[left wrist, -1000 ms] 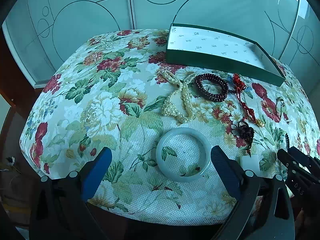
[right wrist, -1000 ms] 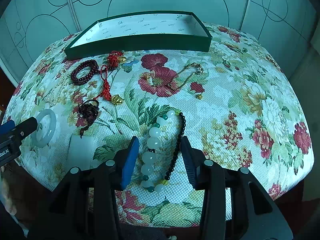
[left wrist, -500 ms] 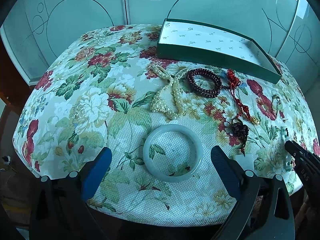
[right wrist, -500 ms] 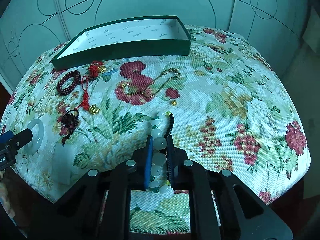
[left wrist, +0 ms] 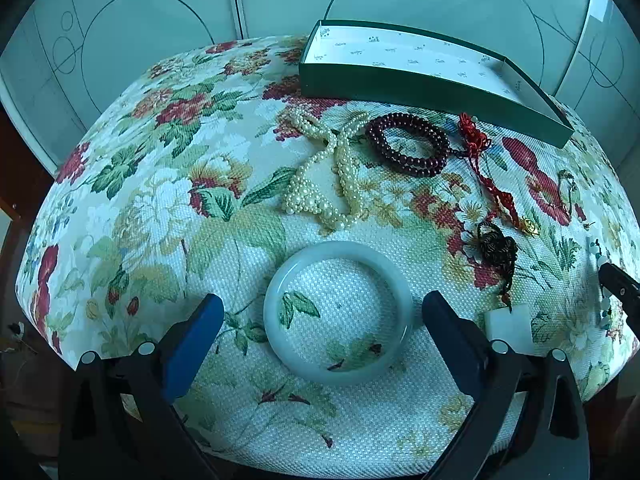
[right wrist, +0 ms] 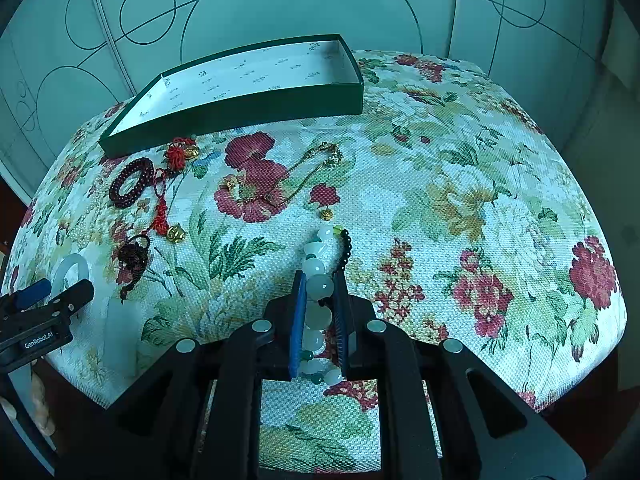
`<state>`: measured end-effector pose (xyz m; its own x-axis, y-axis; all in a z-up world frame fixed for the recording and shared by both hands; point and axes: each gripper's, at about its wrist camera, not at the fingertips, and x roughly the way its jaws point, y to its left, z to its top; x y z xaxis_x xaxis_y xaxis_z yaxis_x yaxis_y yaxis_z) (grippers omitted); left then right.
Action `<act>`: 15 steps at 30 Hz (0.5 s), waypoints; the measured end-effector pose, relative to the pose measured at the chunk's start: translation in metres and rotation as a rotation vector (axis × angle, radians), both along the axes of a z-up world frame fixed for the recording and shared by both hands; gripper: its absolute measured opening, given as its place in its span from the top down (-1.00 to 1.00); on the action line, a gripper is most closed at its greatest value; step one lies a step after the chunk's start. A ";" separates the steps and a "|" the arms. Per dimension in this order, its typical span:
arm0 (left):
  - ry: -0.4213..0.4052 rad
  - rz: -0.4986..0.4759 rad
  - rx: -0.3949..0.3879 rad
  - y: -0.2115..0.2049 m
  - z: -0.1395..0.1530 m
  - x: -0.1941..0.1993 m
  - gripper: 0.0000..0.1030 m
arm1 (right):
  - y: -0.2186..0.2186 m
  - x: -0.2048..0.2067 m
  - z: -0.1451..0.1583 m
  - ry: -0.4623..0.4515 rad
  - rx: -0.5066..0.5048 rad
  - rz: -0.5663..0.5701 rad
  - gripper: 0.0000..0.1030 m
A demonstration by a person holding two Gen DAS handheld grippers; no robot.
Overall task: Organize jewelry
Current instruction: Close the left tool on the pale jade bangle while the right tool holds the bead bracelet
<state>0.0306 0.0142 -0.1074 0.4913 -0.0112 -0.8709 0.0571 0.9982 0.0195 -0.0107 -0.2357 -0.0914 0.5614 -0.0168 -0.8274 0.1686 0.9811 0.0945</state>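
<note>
On the flowered cloth (right wrist: 460,184) lies a bracelet of white and black beads (right wrist: 313,267). My right gripper (right wrist: 320,280) is shut on it, pads pressing the white beads from both sides. The bracelet's far end rests on the cloth. A pale jade bangle (left wrist: 276,300) lies flat between the fingers of my left gripper (left wrist: 322,302), which stands wide open and clear of it. The open green box (left wrist: 420,88) sits at the back of the table, its white printed floor bare. The left gripper (right wrist: 56,290) also shows at the left edge of the right wrist view.
A pearl necklace (left wrist: 324,176), a dark red bead bracelet (left wrist: 408,144), a red knotted cord with a gold charm (left wrist: 492,184) and a dark tassel with a white block (left wrist: 508,322) lie before the box. A gold chain (right wrist: 304,176) lies mid-table. The table edge is close below both grippers.
My right gripper has closed its jaws onto the white-bead bracelet and slid a little along it. The left gripper stays open over the bangle, barely shifted.
</note>
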 end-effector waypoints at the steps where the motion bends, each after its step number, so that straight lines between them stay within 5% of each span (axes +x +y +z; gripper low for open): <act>1: -0.008 0.002 -0.001 0.000 0.001 0.000 -0.93 | 0.000 0.000 0.000 0.000 0.003 -0.001 0.74; 7: -0.033 0.007 -0.005 0.000 0.008 -0.003 -0.86 | -0.003 0.000 0.000 -0.002 0.012 -0.008 0.74; 10: -0.069 -0.012 0.006 0.000 0.013 -0.008 -0.35 | -0.003 0.000 0.000 -0.003 0.013 -0.012 0.74; 15: -0.069 -0.021 -0.011 0.002 0.011 -0.006 -0.35 | -0.003 -0.001 0.000 -0.005 0.011 -0.011 0.74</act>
<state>0.0242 0.0163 -0.0963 0.5498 -0.0317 -0.8347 0.0771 0.9969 0.0129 -0.0112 -0.2387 -0.0914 0.5651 -0.0140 -0.8249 0.1792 0.9781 0.1062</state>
